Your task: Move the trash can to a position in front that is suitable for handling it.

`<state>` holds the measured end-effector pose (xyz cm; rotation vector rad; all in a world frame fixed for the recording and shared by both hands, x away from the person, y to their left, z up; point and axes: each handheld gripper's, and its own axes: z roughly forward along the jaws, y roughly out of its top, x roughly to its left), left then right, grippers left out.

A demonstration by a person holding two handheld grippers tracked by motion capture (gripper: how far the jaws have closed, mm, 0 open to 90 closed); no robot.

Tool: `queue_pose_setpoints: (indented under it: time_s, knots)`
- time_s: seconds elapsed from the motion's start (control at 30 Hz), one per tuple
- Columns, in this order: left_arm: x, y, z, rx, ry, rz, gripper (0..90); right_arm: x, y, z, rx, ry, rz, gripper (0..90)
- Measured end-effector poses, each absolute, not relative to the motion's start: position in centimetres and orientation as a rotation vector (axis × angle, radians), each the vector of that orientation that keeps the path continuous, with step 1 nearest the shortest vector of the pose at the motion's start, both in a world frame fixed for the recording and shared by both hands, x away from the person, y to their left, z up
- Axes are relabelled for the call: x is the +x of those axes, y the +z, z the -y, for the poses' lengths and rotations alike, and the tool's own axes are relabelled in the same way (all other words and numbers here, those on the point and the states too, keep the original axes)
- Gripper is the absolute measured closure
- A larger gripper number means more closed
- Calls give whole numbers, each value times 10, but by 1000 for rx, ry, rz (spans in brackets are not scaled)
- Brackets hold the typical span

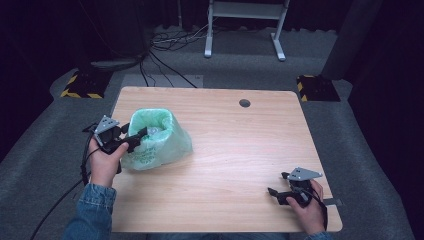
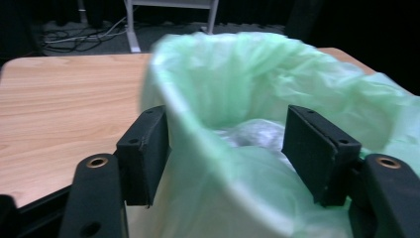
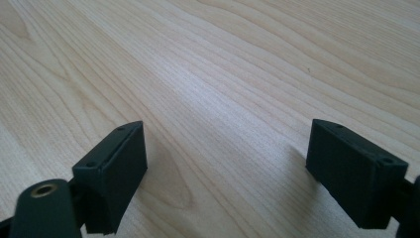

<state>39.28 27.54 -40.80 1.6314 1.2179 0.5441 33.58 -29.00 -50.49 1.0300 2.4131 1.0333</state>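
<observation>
a: start at the left. what is by the bin?

b: the left gripper (image 1: pixel 134 141) is at the near left rim of the small bin (image 1: pixel 150 131), which wears a pale green bag (image 1: pixel 172 147) as a liner. the person's left hand (image 1: pixel 104 162) holds it from below and to the left of the bin.

a: are its jaws on the rim?

b: they straddle it. in the left gripper view one black jaw sits outside the bin wall, touching or almost touching the green plastic, and the other sits inside the opening, clear of the wall. so the jaws are apart, with the rim and the liner between them, not clamped.

a: anything inside the bin?

b: something pale and crumpled (image 2: pixel 252 134) lies in the bottom; it is too blurred to name.

a: where is the bin on the table?

b: on the left part of the wooden table (image 1: pixel 235 150), well left of the round hole (image 1: pixel 244 103) near the far edge.

a: and further right of the bin?

b: the right gripper (image 1: pixel 276 195) is well apart from the bin, near the table's near right corner, in the right hand (image 1: pixel 310 207). its jaws are wide apart over bare wood, with nothing between them.
</observation>
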Motion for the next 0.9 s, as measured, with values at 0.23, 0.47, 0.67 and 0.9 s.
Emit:
queue_pose_setpoints:
  time_s: [0.23,0.47,0.67,0.9]
  knots:
    - [386,-405,-251,1667,526,-1216,321,336,-505,290,1030,1033,-2412,160]
    - [375,-403,-218,1729,489,-1157,306,336,-505,290,1030,1033,-2413,159]
    - [358,-403,-178,1749,456,-1116,253,336,-505,290,1030,1033,-2412,160]
    - [337,-404,-140,1757,426,-1080,215,336,-505,290,1030,1033,-2413,159]
